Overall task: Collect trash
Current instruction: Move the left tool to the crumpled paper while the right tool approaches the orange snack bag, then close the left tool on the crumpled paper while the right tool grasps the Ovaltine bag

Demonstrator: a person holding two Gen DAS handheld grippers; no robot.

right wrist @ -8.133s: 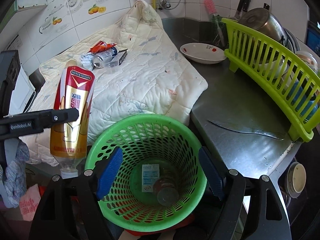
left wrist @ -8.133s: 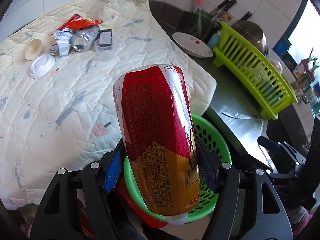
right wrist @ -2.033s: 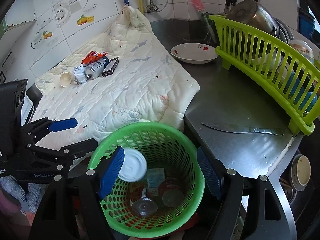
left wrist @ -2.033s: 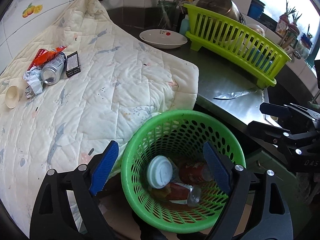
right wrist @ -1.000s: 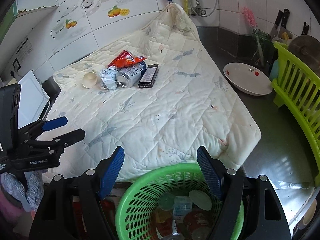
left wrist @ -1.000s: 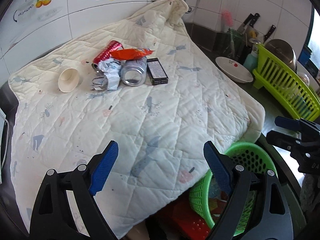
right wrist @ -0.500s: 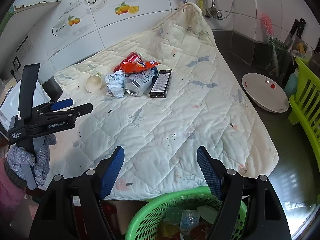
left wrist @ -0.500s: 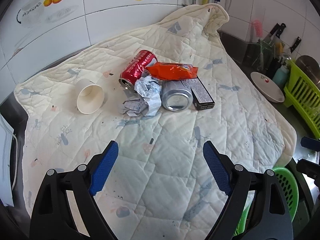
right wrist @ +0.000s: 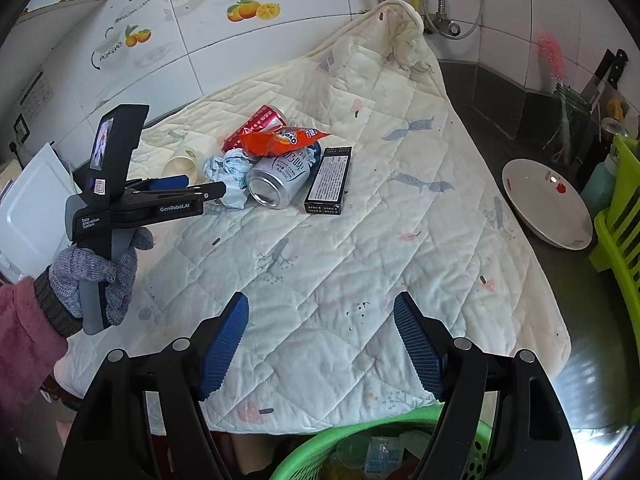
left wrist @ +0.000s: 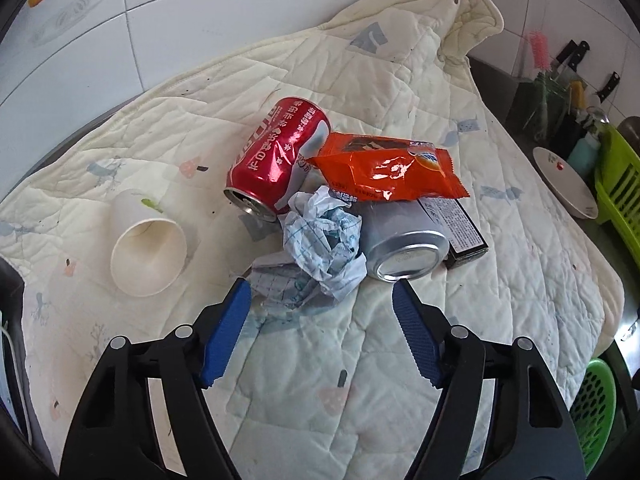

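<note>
Quilt-covered surface (left wrist: 400, 352) held trash; left hand-held gripper (left wrist: 322, 302) gaped open at crumpled paper (left wrist: 324, 240), grasp due next, right hand-held gripper (right wrist: 320, 320) open, idle.

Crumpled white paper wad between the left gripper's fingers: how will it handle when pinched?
The crumpled white paper wad probably squashes and weighs little. It touches the silver aluminium can, which lies sideways and might roll if nudged.

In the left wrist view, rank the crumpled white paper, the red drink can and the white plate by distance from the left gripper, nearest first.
From the left gripper:
1. Crumpled white paper, just ahead of the fingertips.
2. Red drink can, behind it, slightly left.
3. White plate, far right on the counter.
</note>
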